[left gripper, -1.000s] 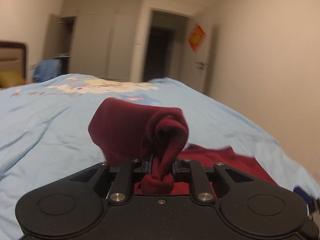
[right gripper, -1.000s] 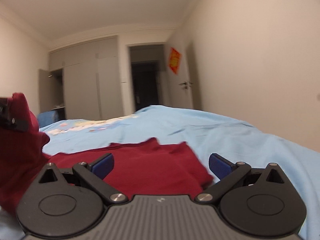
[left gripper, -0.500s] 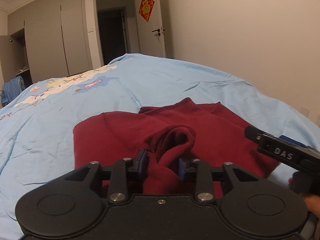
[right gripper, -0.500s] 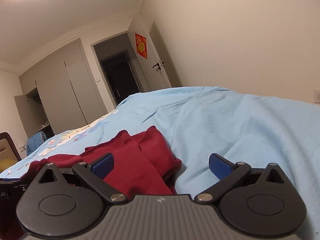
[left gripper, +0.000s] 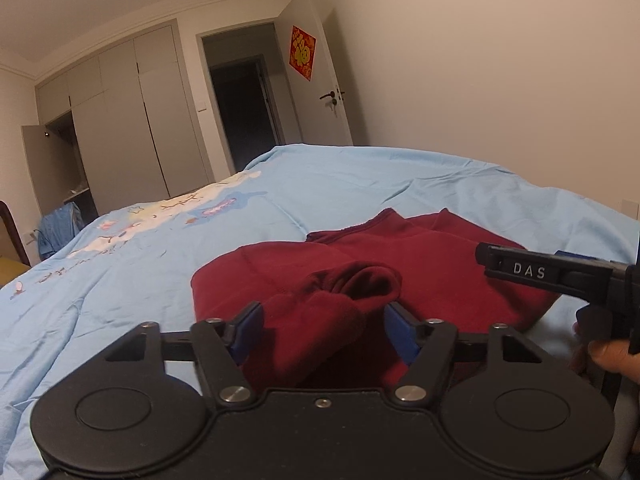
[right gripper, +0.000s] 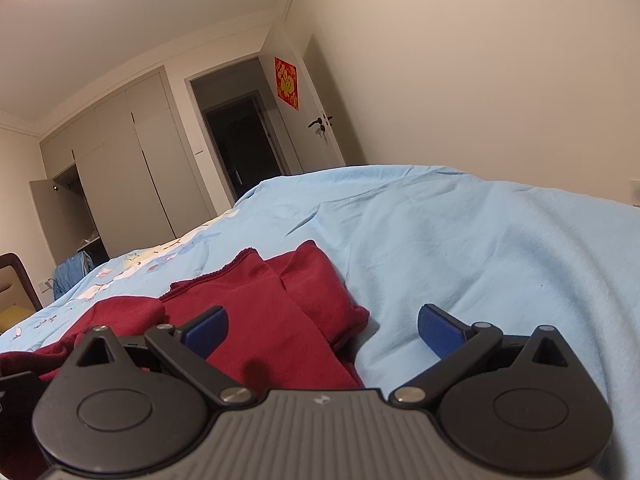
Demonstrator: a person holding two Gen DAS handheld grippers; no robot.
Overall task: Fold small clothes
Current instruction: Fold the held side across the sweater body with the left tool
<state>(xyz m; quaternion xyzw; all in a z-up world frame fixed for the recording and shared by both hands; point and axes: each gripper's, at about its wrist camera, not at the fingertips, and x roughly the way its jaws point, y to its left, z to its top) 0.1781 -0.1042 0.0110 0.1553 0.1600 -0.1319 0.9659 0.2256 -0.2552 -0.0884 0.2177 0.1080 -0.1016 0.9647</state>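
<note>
— Red garment [left gripper: 400, 276] lies on the blue bedspread [left gripper: 120, 300] now; a second ago its bunched end hung pinched in the left gripper [left gripper: 324, 326].
— And its fingers?
— Spread apart now, the bunch lying loose between them. Half a second ago they were still closed on it.
— The right gripper [right gripper: 322, 330]?
— Wide open as before, held over the garment's right edge.

You have a light blue bedsheet [left gripper: 360, 184] with a cartoon print toward its far end. Behind it: grey wardrobe [left gripper: 120, 120], one door ajar; dark open doorway [left gripper: 244, 112]; red decoration [left gripper: 302, 53] on the white door [left gripper: 320, 100].
</note>
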